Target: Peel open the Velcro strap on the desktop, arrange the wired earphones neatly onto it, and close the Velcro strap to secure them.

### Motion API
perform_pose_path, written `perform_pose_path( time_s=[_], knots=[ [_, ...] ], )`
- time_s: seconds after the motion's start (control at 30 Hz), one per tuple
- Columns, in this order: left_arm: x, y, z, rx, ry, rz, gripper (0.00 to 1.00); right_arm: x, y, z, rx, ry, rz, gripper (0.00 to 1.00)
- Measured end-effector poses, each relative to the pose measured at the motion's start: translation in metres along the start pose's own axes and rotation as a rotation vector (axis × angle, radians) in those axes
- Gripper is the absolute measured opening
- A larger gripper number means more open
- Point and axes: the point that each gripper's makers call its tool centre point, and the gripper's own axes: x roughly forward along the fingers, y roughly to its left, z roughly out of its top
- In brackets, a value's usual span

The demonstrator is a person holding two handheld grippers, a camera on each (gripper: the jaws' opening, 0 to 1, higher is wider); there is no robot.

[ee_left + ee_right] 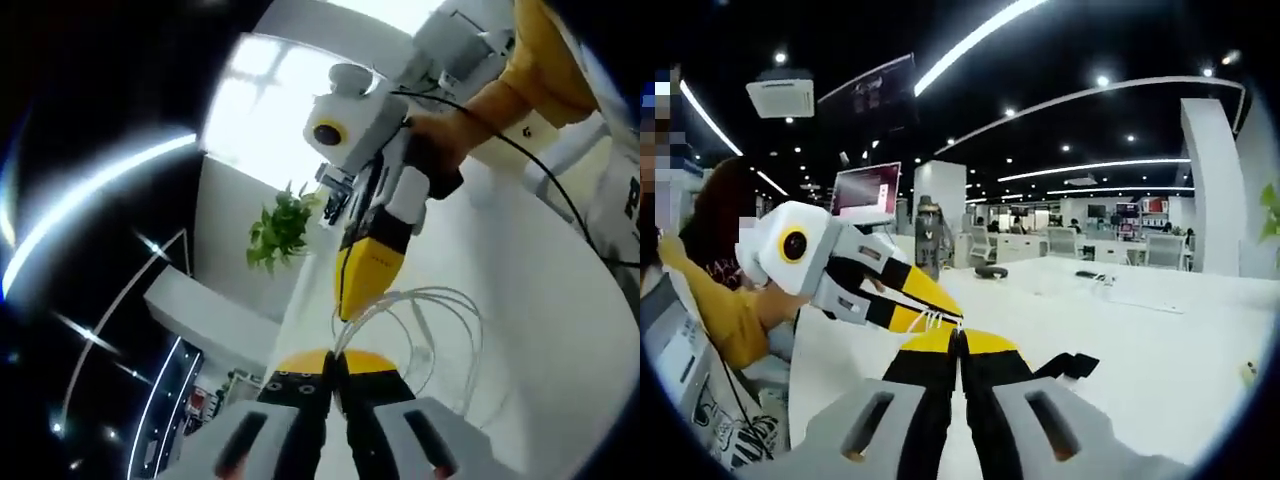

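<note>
Two grippers meet above the white desktop (560, 330). Left gripper view: left gripper (337, 372), jaws together, pinches the looped earphones cable (440, 310); right gripper (355, 300) alongside. Right gripper view: right gripper (960, 345) clamped on cable (933, 320), strap (1070, 365) beneath. Judged step: coiling; next, lay coil onto strap.
</note>
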Motion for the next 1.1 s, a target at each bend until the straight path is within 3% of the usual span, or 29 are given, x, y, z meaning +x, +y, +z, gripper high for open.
perform_pose_path(
  time_s=[0.33,0.47,0.77,0.93,1.1],
  knots=[
    [-0.004,0.002,0.000,-0.062,-0.034,0.019,0.07,0.006,-0.004,0.005,-0.012,-0.002,-0.015,0.04],
    [-0.005,0.004,-0.001,-0.084,-0.038,0.031,0.08,0.009,0.007,0.006,0.007,-0.008,0.046,0.04],
    [-0.005,0.008,-0.001,-0.125,-0.053,0.087,0.08,0.008,0.018,0.006,0.017,-0.015,0.093,0.04],
    [-0.006,0.003,0.005,-0.251,-0.125,0.079,0.08,0.008,0.020,0.009,0.007,-0.025,0.101,0.04],
    [-0.008,0.011,0.008,-0.302,-0.168,0.112,0.07,0.008,0.024,0.010,0.023,-0.020,0.121,0.04]
  ],
)
